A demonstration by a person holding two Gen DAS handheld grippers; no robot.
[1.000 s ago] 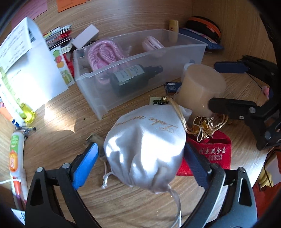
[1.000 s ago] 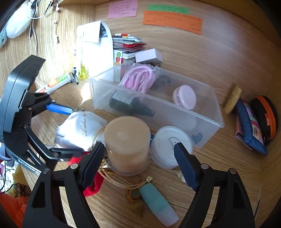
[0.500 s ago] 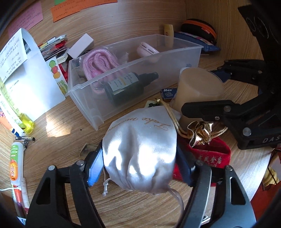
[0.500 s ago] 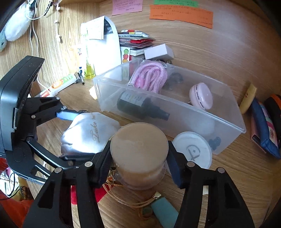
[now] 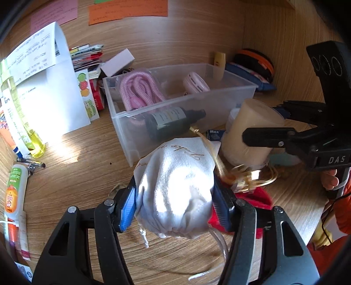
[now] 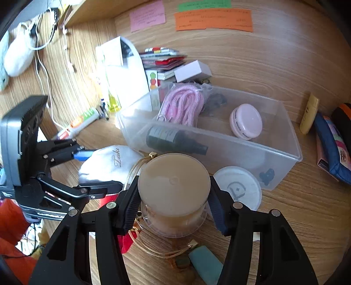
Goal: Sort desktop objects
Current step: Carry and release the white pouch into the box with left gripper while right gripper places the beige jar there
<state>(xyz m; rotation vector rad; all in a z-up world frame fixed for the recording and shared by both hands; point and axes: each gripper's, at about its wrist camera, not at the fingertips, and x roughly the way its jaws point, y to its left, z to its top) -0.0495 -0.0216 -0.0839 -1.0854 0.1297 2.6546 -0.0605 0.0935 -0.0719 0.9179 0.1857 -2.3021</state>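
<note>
- Two grasps: the left gripper [image 5: 174,200] is clamped on a white satin pouch [image 5: 175,188], the right gripper [image 6: 173,206] on a beige jar [image 6: 174,188], both just before the clear bin [image 6: 283,157].
- Wood-grain table [image 6: 307,210] carries them, with sunlight patches.
- Sticky notes [image 6: 212,19] line the wooden back wall.

Sunlit wooden desk [image 5: 72,175], wood-panelled wall [image 6: 274,54].

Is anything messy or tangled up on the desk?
Yes. A gold cord is looped around the tan jar that the right gripper grips, and it also drapes onto the white pouch squeezed in the left gripper.
</note>
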